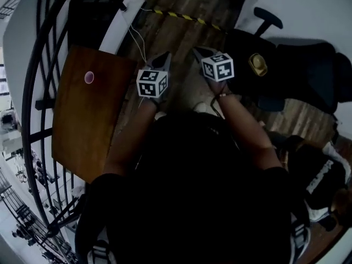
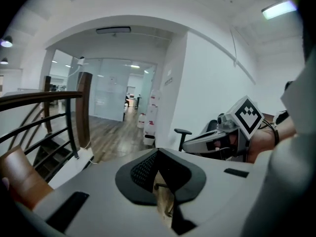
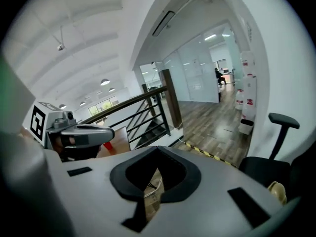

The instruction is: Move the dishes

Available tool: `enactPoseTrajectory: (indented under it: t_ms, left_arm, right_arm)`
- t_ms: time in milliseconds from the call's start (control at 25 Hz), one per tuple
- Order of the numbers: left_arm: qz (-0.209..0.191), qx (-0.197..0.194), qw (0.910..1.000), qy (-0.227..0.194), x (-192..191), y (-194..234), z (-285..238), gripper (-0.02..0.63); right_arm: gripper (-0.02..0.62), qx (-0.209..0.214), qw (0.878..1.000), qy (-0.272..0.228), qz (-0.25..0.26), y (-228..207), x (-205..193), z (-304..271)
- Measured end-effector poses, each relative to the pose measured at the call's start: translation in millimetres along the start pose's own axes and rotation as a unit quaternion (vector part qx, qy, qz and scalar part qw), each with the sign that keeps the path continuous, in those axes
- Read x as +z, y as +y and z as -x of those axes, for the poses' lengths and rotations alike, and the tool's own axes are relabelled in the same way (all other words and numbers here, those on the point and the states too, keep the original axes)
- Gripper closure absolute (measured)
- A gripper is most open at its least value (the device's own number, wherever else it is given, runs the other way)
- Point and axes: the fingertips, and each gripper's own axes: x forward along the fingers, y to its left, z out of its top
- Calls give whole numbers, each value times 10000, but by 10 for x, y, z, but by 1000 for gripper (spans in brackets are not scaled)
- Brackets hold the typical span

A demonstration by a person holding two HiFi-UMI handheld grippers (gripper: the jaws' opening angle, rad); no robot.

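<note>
A small round pink-red dish (image 1: 89, 77) sits alone on the brown wooden table (image 1: 93, 125) at the left; in the right gripper view it shows as a red patch (image 3: 107, 145) on that table (image 3: 121, 135). My left gripper (image 1: 165, 56) and right gripper (image 1: 197, 51) are held side by side in the air over the wooden floor, to the right of the table and away from the dish. In the left gripper view the jaws (image 2: 157, 154) meet at the tips with nothing between them. The right gripper (image 3: 157, 149) is likewise shut and empty.
A black stair railing (image 1: 41, 65) curves along the table's far and left sides. An office chair (image 1: 286, 65) draped with dark clothing stands at the right. A white cable (image 1: 137, 37) and yellow-black tape (image 1: 181, 16) lie on the floor ahead. A bag (image 1: 324, 180) rests at lower right.
</note>
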Motion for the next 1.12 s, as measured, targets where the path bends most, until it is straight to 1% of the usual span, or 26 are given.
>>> enactPoseTrajectory:
  t_ms: [120,200,360,520,680,880,1120]
  left_arm:
    - [-262,-442,9987,69,89,-563,-410,611]
    - [-392,-669,9969,97,143,-894,-639,611]
    - [-662,-1189,9905,213,191,-1534,-1035,611]
    - [-985,-1764,9787,374,215,-2147,-1375,611]
    - [-1228,-2188,9668,474,214,-2632,-1617,611]
    - [-1435,-2687,9501,673,145,-3124,-1926,611]
    - [-1625,-3252,9278,838,202,-3595,-2371,611]
  right_arm:
    - [584,-371,9987,-150,-313,-540,-158,447]
    - [584,-578,9970,-243,-460,-850,-237,708]
    - [584,-1057,9902,-470,-786,-1352,-380,1245]
    - [584,-1548,9792,-688,-1117,-1767,-547,1753]
    - [584,-1931,9678,-819,-1394,-2084,-733,2146]
    - [584,-2340,9521,-890,-1758,-2394,-1000,2506]
    - [584,-2811,9324,-958,-2061,-2867,-1098,2783]
